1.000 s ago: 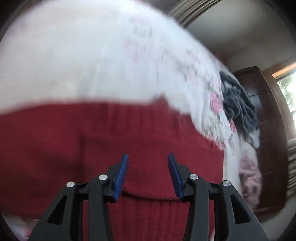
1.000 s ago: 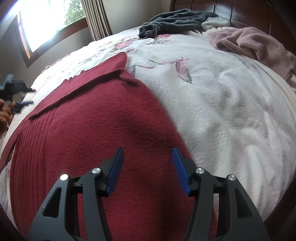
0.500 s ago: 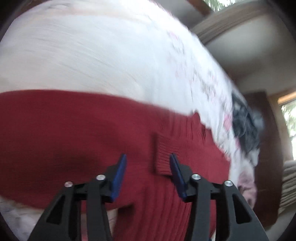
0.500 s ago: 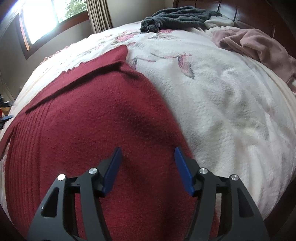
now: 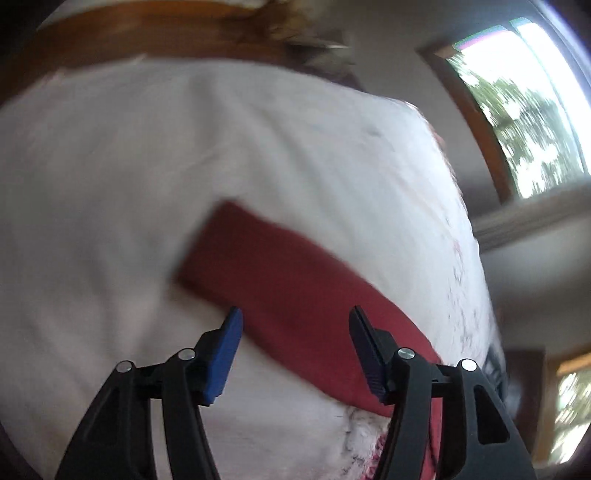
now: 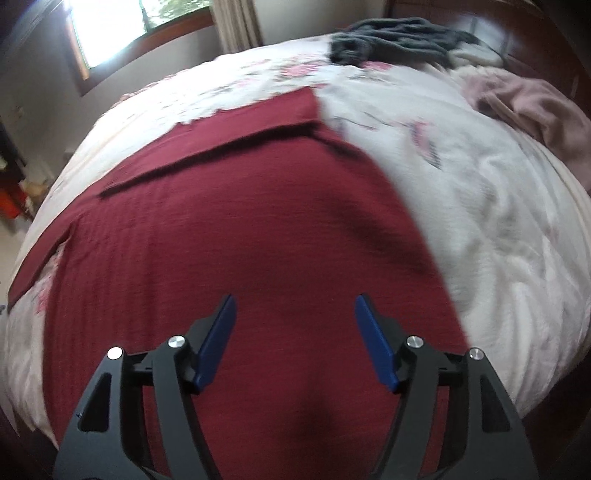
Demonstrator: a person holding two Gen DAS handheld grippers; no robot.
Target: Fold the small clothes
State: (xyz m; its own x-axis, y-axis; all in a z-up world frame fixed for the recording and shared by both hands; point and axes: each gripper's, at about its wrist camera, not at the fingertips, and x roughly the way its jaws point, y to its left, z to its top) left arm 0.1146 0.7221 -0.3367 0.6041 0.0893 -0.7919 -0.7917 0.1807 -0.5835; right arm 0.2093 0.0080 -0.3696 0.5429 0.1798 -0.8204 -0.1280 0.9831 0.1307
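A dark red knitted sweater point(image 6: 236, 236) lies spread flat on a white flowered bedspread point(image 6: 480, 206), one sleeve folded across its top. My right gripper point(image 6: 295, 336) hovers open above the sweater's lower body, nothing between its blue fingers. In the blurred left wrist view, a loose red sleeve point(image 5: 295, 291) stretches over the bedspread point(image 5: 147, 155). My left gripper point(image 5: 295, 350) is open just above the near part of that sleeve, with nothing held.
A dark grey garment point(image 6: 391, 40) and a pink garment point(image 6: 532, 103) lie near the wooden headboard point(image 6: 535, 40). Windows point(image 6: 122, 29) point(image 5: 524, 110) stand beyond the bed. Clutter sits on the floor at the left point(image 6: 14, 184).
The left gripper has swung quickly away from the sweater's body to the outstretched sleeve, and its jaws are wider. The right gripper has risen a little and opened wider.
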